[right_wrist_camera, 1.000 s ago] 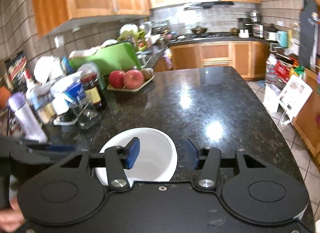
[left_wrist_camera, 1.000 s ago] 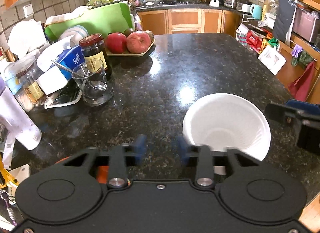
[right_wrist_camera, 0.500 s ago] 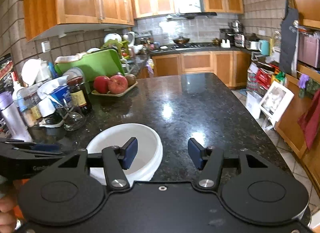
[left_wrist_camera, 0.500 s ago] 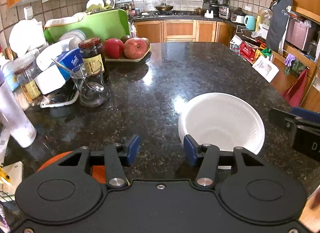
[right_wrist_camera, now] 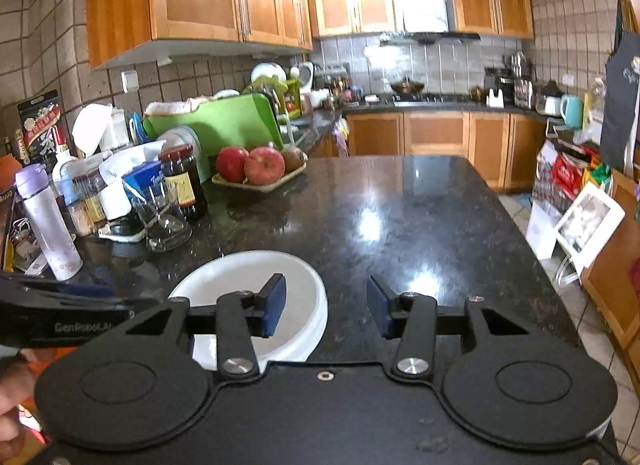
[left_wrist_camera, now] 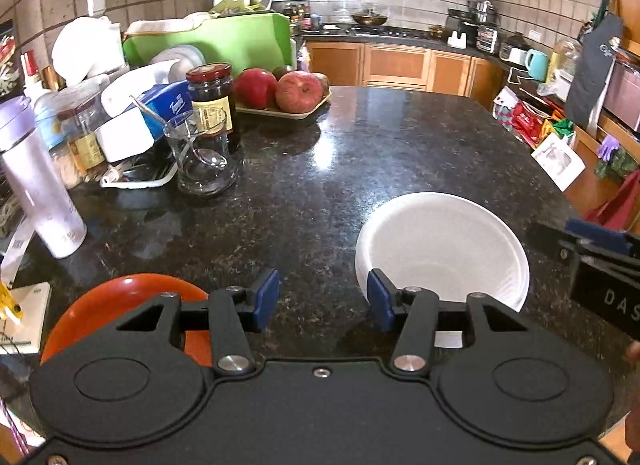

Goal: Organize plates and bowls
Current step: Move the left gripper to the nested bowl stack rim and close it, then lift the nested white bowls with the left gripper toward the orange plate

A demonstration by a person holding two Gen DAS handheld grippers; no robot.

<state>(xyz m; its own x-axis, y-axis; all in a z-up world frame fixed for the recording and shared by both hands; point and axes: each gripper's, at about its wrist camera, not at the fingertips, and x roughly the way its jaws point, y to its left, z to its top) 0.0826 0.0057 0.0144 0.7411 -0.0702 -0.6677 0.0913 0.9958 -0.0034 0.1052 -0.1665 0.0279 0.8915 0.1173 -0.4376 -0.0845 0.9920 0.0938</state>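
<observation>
Plain white bowl (left_wrist_camera: 442,243), round, smooth and empty, sits just right of the left gripper (left_wrist_camera: 323,299), which is open. The right gripper (right_wrist_camera: 326,305) has just been closing, rim between its pads, not gripped.

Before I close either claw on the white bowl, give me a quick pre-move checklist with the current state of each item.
1. White bowl sits upright on the counter: ok.
2. Bowl is empty: ok, nothing shows inside.
3. Right claw straddles the bowl rim: ok by eye; one finger sits over the bowl's inside, the other over the counter. Its jaws have just been closing and the pads are not yet on the rim.
4. Left claw is free: ok, open with only counter between its fingers.
5. Orange bowl is out of the way: ok, apart from the white bowl at the left claw's far side.
6. Height of the right claw against the rim: cannot tell.
</observation>
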